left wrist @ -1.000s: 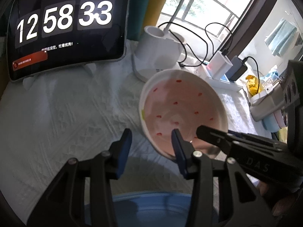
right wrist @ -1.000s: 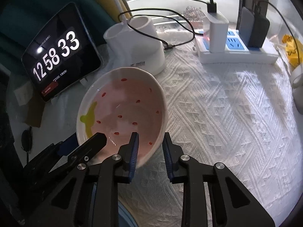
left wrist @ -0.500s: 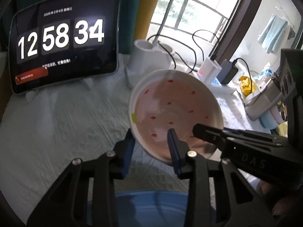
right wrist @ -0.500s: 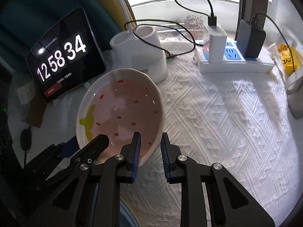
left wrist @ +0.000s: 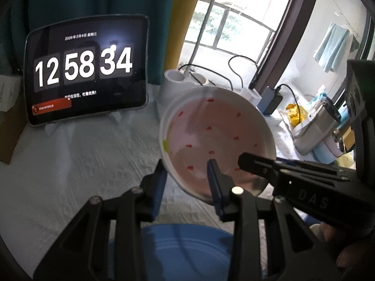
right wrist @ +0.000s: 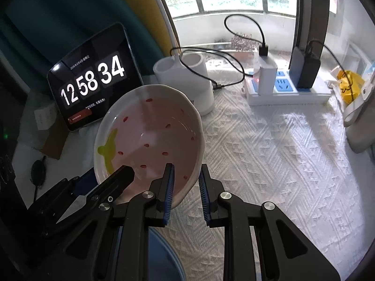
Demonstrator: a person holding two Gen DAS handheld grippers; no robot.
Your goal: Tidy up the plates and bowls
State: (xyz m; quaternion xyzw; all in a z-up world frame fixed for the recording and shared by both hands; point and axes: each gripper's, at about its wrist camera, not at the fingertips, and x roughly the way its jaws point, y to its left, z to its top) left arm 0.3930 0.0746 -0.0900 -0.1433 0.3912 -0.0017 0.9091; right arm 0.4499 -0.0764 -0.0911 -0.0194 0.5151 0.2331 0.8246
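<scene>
Left wrist view: my left gripper [left wrist: 187, 173], its jaws having just closed in, clamps the near rim of the pink bowl [left wrist: 215, 138], held tilted above the white cloth [left wrist: 77, 164]. My right gripper [right wrist: 185, 180] pinches the same bowl's rim beside it; a blue plate [left wrist: 182, 248] lies directly beneath both.

Landmark: bowl [right wrist: 150, 140], held tilted above the tablecloth [right wrist: 269, 164]. Left gripper [left wrist: 187, 175] grips its near-left rim, right gripper [right wrist: 185, 175] its near-right rim. Clock tablet [right wrist: 91, 82] stands behind-left of the bowl, twin-cup holder [right wrist: 187, 79] directly behind it, power strip [right wrist: 290, 89] behind-right. Plate [left wrist: 178, 250] lies on the cloth below the bowl, nearer the cameras.
</scene>
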